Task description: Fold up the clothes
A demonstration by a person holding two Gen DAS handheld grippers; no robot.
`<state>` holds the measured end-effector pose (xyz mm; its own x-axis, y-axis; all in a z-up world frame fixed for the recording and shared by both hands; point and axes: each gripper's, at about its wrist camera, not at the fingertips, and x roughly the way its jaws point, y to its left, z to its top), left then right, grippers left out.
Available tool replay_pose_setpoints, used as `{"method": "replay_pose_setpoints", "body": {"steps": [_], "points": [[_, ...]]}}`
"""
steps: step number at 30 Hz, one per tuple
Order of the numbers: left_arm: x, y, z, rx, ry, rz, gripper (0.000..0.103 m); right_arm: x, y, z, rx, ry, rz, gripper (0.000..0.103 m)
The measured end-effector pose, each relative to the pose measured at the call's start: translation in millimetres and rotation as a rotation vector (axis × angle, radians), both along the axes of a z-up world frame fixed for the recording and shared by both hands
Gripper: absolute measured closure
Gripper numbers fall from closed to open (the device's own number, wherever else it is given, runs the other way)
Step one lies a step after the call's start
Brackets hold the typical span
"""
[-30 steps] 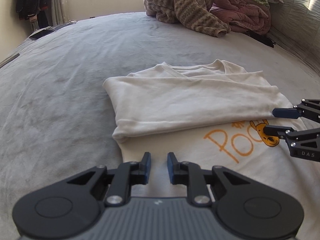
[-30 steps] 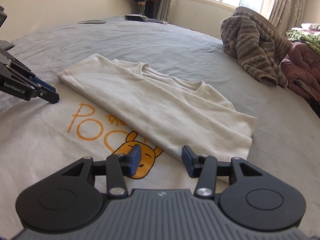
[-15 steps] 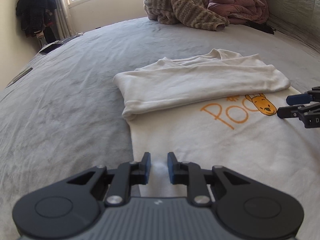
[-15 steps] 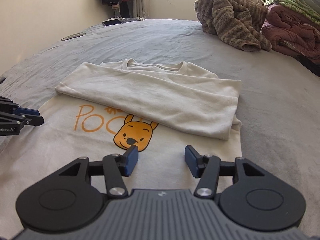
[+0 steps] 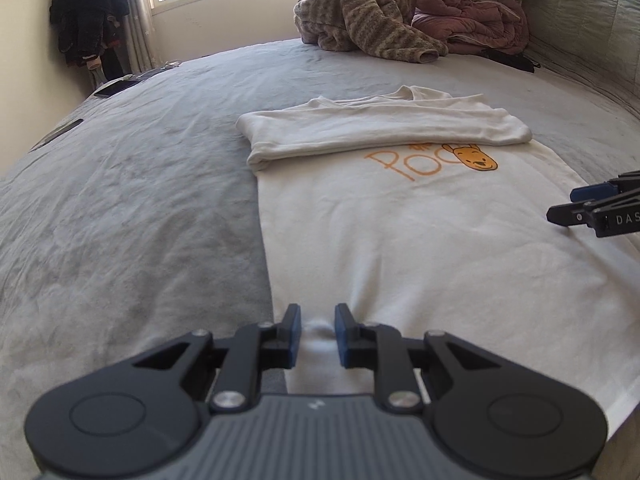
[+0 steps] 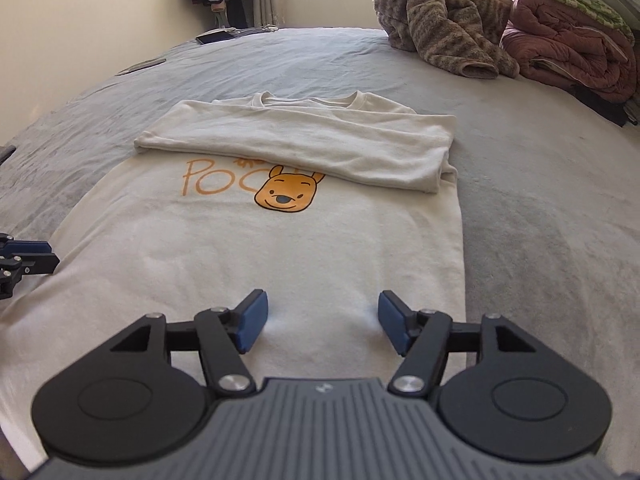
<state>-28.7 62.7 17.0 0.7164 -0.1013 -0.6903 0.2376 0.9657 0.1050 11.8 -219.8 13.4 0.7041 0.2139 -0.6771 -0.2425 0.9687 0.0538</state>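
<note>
- The left gripper [image 5: 317, 334] sits low over the near left corner of the cream T-shirt [image 5: 420, 248]; its blue pads stand a narrow gap apart with a small raised pucker of fabric between them, though whether they pinch it I cannot tell.
- The right gripper [image 6: 320, 322] hangs over the shirt's near right part, its jaws opening, with flat cloth below the gap and nothing pressed by the pads.
- Each gripper shows at the edge of the other's view, both above the shirt's lower half.
- The shirt lies spread on the grey bedspread [image 5: 140, 200], hem end nearest.
- Farther up, an orange bear print [image 6: 289, 194] with orange lettering beside it faces upward.
- Beyond the print, the sleeves and top are folded across into a flat band [image 6: 304, 140], partly covering the lettering; the neckline lies at the far edge.
- At the far right of the bed lie a brown fleece [image 6: 444, 20] and a heap of pink and green bedding [image 6: 568, 40].
- A window stands behind.
</note>
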Motion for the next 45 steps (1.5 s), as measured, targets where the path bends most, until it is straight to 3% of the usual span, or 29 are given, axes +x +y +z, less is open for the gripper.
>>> {"method": "replay_pose_setpoints", "body": {"steps": [13,17,21,29,31,36,39,40,41,45], "points": [[-26,6,-2,-0.003,-0.029,0.024,0.084,-58,-18,-2,0.026,0.017,-0.087,0.036],[-37,18,-4,-0.033,-0.014,0.008,0.079,-82,-32,0,0.047,0.04,-0.114,0.037],[-48,37,-3,-0.119,0.021,0.004,0.079,-110,-43,3,0.1,0.065,-0.126,0.037],[-71,42,1,-0.142,0.035,0.017,0.079,-145,-46,4,0.109,0.075,-0.183,0.037],[-75,49,3,-0.183,0.062,0.04,0.074,-147,-56,6,0.16,0.082,-0.214,0.038],[-88,66,8,-0.318,0.105,0.076,0.058,-154,-97,9,0.407,0.102,-0.317,0.037],[-86,72,7,-0.374,0.134,0.091,0.055,-155,-100,7,0.45,0.118,-0.306,0.043],[-85,73,7,-0.39,0.143,0.095,0.054,-155,-100,7,0.464,0.127,-0.295,0.052],[-84,73,6,-0.4,0.148,0.095,0.054,-155,-99,6,0.476,0.137,-0.286,0.056],[-82,74,6,-0.425,0.151,0.096,0.054,-155,-100,4,0.48,0.147,-0.299,0.059]]}}
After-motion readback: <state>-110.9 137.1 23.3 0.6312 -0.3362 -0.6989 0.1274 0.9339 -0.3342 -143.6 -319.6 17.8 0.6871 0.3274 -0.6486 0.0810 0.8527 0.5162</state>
